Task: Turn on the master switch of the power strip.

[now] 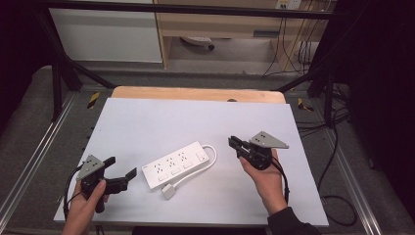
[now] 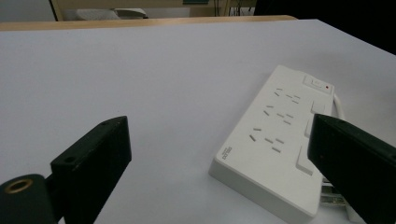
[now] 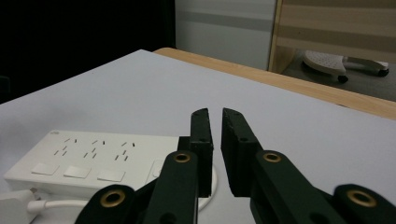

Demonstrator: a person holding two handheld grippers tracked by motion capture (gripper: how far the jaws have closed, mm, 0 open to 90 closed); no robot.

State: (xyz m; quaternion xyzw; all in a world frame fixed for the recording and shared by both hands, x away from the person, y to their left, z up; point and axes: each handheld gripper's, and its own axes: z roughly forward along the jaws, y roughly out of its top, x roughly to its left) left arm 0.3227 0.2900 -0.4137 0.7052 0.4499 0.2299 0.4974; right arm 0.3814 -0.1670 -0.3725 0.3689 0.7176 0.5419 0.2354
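A white power strip (image 1: 177, 165) lies flat in the middle of the white table top (image 1: 161, 122), its cable (image 1: 208, 161) looping round to a white plug (image 1: 168, 190) in front of it. My left gripper (image 1: 122, 167) is held just left of the strip, jaws wide open with nothing between them. In the left gripper view the strip (image 2: 275, 140) lies ahead between the spread jaws. My right gripper (image 1: 235, 144) hovers right of the strip, jaws nearly together and empty. In the right gripper view the strip (image 3: 93, 156) sits at lower left.
A wooden table edge (image 1: 195, 93) runs along the back. Black frame bars stand around the table. Cables (image 1: 337, 196) trail on the floor at right. Open table surface stretches behind the strip.
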